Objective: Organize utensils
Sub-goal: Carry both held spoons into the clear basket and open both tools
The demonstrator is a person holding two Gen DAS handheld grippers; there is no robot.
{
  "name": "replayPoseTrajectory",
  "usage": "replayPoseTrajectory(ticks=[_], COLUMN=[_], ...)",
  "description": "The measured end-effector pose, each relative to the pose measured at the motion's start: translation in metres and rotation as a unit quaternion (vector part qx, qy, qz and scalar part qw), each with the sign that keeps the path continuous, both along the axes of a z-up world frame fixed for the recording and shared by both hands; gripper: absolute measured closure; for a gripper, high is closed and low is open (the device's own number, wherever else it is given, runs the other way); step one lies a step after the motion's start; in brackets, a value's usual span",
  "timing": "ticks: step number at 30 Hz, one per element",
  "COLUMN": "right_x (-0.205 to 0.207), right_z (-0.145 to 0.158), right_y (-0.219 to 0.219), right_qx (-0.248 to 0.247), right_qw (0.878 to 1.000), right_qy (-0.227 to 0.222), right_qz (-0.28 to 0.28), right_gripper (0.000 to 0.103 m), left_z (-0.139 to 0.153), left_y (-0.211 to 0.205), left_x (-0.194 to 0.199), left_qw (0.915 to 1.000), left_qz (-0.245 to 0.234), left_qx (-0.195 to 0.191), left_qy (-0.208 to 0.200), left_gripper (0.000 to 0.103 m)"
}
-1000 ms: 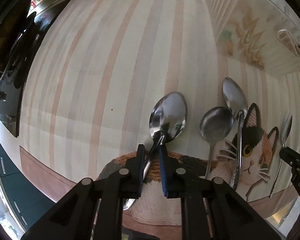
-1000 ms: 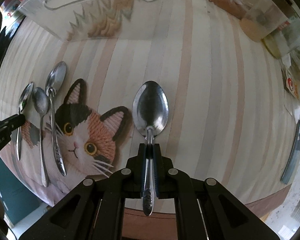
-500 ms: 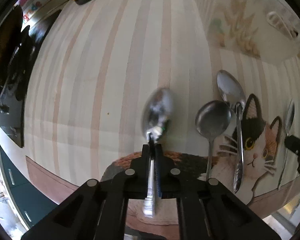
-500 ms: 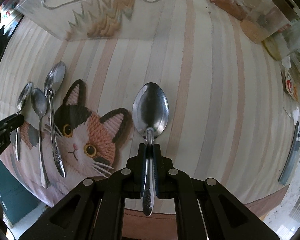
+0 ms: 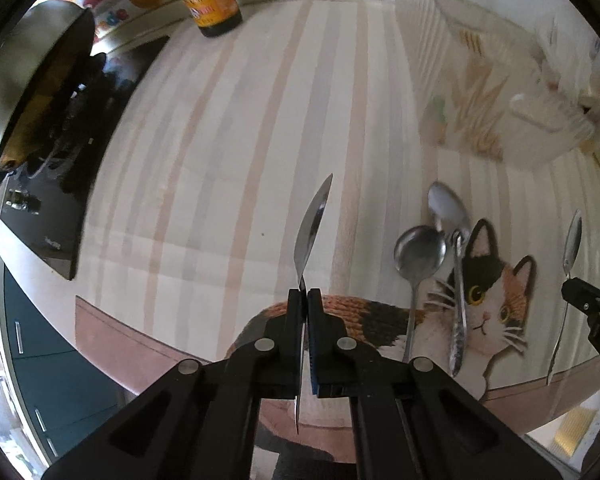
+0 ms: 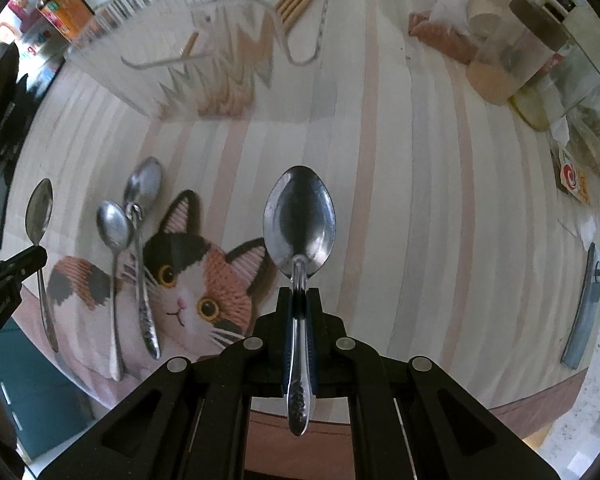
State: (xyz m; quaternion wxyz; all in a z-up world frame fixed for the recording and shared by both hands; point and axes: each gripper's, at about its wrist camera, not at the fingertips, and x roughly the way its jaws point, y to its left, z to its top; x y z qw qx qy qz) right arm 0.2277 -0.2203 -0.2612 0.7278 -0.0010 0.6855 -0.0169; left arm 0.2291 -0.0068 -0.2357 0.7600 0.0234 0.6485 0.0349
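The left gripper's fingers (image 5: 300, 312) are clamping a spoon (image 5: 312, 232) by its neck, its bowl showing edge-on above the striped table (image 5: 220, 160). Two loose spoons (image 5: 418, 252) are lying side by side on the cat picture (image 5: 488, 300), handles overlapping it. The right gripper's fingers (image 6: 286, 312) are pinching a second spoon (image 6: 299, 220), bowl facing up. A clear tray (image 6: 228, 60) beyond is blurring its contents.
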Motion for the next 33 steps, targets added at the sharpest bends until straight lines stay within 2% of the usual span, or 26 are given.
replayPoseTrajectory(ticks=[5,13,17,22,28,33], right_x=[0.0,0.013,0.033,0.074,0.136,0.181], right_z=[0.022,0.08,0.114,0.142,0.137,0.113], right_y=[-0.005,-0.011,-0.004,0.001,-0.006,-0.016], right_qx=[0.015,0.054,0.073,0.093,0.097,0.097], right_qw=[1.0,0.996,0.991,0.986,0.986,0.987], right_qy=[-0.021,-0.077,-0.111,-0.14,-0.132,-0.104], right_qz=[-0.004,-0.012,-0.007,-0.011,-0.04,-0.068], right_gripper=[0.096,0.096,0.096,0.096,0.096,0.096], left_z=[0.03,0.078,0.106,0.132,0.133,0.101], left_y=[0.004,0.007,-0.006,-0.029,-0.053,-0.068], left_x=[-0.004,0.013,0.031,0.074,0.138,0.183], left_qw=[0.9996,0.9973,0.9943,0.9884,0.9852,0.9864], left_qz=[0.001,0.006,-0.003,-0.014,-0.031,-0.046], left_qx=[-0.003,-0.018,-0.05,-0.114,-0.15,-0.155], left_qy=[-0.027,-0.071,-0.094,-0.1,-0.077,-0.031], left_gripper=[0.103,0.103,0.103,0.103,0.103,0.102])
